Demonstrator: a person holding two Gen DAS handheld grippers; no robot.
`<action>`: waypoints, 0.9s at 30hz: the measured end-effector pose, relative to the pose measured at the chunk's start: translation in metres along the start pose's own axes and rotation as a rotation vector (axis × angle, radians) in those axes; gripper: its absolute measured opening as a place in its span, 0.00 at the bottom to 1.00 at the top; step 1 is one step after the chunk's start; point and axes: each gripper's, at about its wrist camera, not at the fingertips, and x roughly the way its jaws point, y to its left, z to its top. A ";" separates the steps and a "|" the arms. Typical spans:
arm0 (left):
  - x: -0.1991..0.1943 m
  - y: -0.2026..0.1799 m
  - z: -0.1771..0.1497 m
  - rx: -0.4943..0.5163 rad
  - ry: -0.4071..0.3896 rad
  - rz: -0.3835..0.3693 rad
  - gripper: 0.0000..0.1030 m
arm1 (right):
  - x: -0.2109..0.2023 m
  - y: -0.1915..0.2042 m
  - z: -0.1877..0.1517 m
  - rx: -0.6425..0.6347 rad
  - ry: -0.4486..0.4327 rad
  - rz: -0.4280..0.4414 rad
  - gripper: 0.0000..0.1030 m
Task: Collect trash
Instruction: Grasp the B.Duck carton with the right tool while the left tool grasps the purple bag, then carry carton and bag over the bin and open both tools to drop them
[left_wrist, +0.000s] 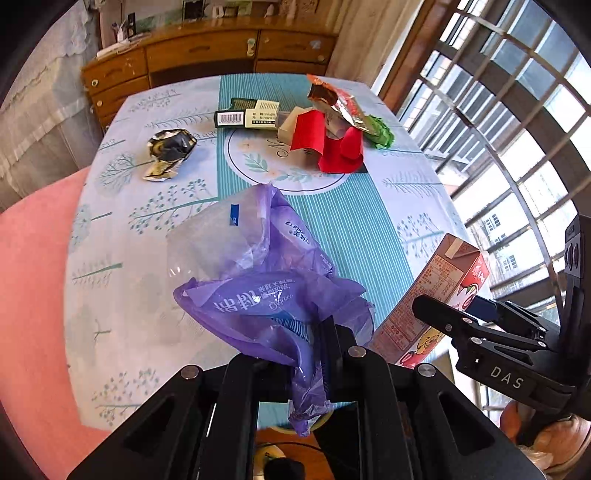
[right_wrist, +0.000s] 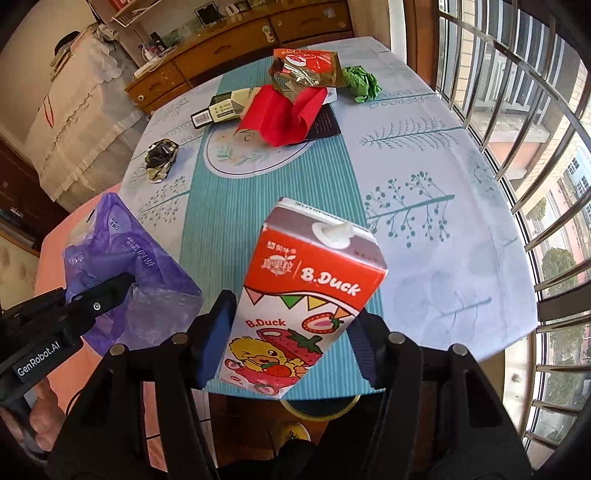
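Both grippers loaded | left gripper (left_wrist: 325, 354) pinches purple bag (left_wrist: 258, 288) | right gripper (right_wrist: 288, 343) clamps carton (right_wrist: 306, 295)

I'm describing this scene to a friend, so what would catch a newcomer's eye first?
A red and white B.Duck carton held up between the right gripper fingers, and a crumpled purple plastic bag pinched in the left gripper. Behind them, red paper tops a litter pile at the table's far end.

left gripper (left_wrist: 325, 354) matte black with 2 angular fingers, round silver screws, white "GenRobot.AI" lettering, right gripper (right_wrist: 291, 332) matte black too, ribbed blue pads (right_wrist: 212, 332), white "DAS" marking
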 end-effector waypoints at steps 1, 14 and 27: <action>-0.013 0.003 -0.010 0.009 -0.009 -0.002 0.10 | -0.009 0.007 -0.013 0.002 -0.018 -0.003 0.54; -0.083 0.018 -0.136 0.095 -0.034 -0.001 0.10 | -0.079 0.060 -0.143 -0.003 -0.046 -0.037 0.54; -0.049 -0.004 -0.215 0.100 0.082 -0.018 0.10 | -0.068 0.041 -0.220 0.009 0.085 -0.116 0.54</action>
